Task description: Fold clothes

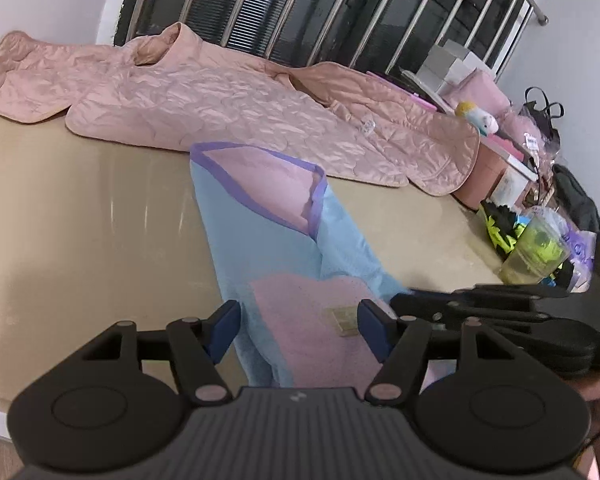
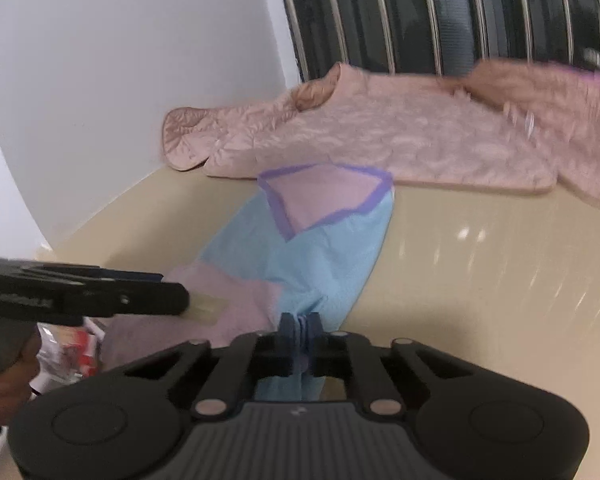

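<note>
The light blue and pink mesh garment with purple trim [image 1: 268, 240] lay on the glossy beige table [image 1: 80, 220], in front of a quilted pink jacket [image 1: 220, 108]. In the left wrist view, the left gripper [image 1: 300, 324] stood released, its blue pads on both sides of the pink part. Only the right wrist view showed the right gripper [image 2: 300, 332] clenched on a bunched blue edge of the garment. Only the left view showed a clear plastic cup [image 1: 536, 256] at the table's right side.

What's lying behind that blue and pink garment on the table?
Behind the garment a pink quilted jacket lies spread along the back of the table, in front of a barred window. The jacket hides the table beneath it.
</note>
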The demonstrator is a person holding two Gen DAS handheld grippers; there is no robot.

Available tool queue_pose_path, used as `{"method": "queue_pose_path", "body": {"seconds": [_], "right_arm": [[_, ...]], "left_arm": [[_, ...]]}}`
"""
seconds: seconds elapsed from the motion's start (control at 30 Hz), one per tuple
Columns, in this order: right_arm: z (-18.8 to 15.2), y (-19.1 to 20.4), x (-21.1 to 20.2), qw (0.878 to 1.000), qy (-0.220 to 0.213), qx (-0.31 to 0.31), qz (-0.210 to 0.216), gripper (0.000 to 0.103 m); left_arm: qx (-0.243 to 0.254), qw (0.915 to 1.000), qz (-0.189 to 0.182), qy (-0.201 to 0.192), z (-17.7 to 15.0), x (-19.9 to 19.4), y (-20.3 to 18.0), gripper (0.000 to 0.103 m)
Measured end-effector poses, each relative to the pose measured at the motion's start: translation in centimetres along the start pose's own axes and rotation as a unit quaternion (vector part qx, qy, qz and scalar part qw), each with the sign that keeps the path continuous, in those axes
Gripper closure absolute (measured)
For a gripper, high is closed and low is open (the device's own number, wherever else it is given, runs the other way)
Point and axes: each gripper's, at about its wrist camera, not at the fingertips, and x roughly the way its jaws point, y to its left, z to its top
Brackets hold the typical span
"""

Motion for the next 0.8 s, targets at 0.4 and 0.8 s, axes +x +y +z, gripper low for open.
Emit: {"method": "queue_pose_path", "body": {"seconds": [0.4,0.8], "right_arm": [[0.7,0.0,-1.7,0.999,-0.031,0.01,-0.027,0.074],[0.3,-0.3,-1.3,0.997,-0.043,0.052,-0.043,0.1]], "left_arm": [[-0.007,0.9999,-0.012,0.002,0.3,0.6,0.1,0.037],[-0.01,0.9997,-0.004,0.02,0.7,1.9,-0.1,0.026]]}}
